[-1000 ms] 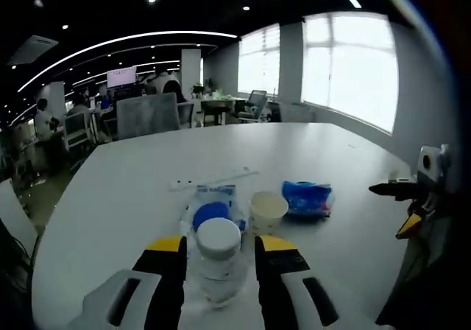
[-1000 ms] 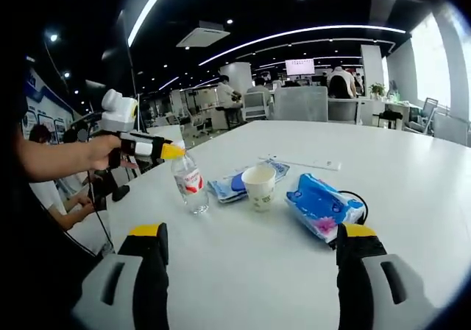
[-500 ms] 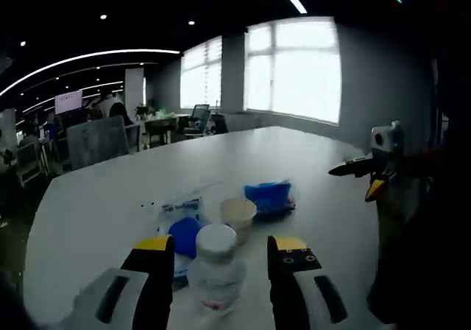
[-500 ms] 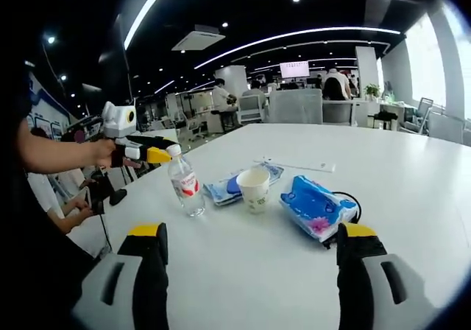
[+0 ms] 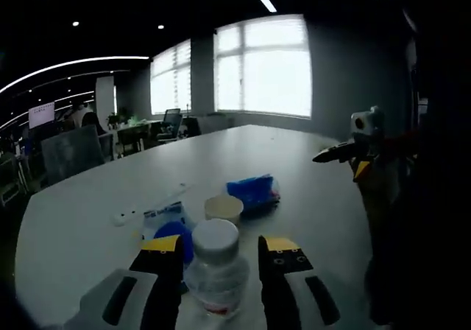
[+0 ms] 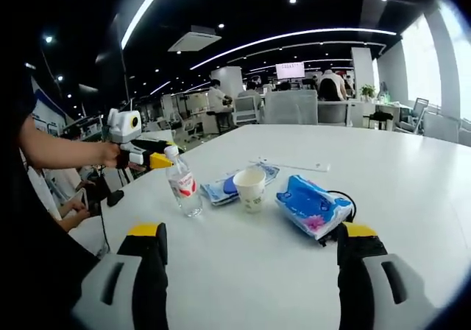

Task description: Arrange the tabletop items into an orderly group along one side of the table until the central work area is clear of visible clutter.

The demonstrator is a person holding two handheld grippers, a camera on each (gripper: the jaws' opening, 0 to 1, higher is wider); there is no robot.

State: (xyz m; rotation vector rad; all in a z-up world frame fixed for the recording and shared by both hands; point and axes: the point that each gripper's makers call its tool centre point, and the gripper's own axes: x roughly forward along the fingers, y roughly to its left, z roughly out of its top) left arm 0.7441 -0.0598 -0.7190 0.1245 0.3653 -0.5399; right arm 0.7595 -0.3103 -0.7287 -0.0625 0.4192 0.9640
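We take the cup as our landmark; it stands upright on the white table, in a loose cluster of items.

In the left gripper view, the left gripper has its two yellow-tipped jaws on either side of the bottle, whose white cap sits between them. The jaws stand close against the bottle's sides, and we judge them to be clamped on it. In the right gripper view, the same bottle stands upright on the table to the left of the cup, with the left gripper at its neck and a person's hand behind it.

Just beside the cup, between it and the bottle, lies a flat blue-and-white packet. In the left gripper view this packet lies just beyond the gripper's left jaw, and the cup is just past the bottle cap.

To the right of the cup in the right gripper view lies a blue tissue pack, near but apart from the cup, with a black cable looping at its far edge. Beyond the cup lies a thin white strip, well apart from it.

The right gripper hovers above the table on the near side of the cup, its jaws spread wide and holding nothing. In the left gripper view we see it raised above the table's right edge.
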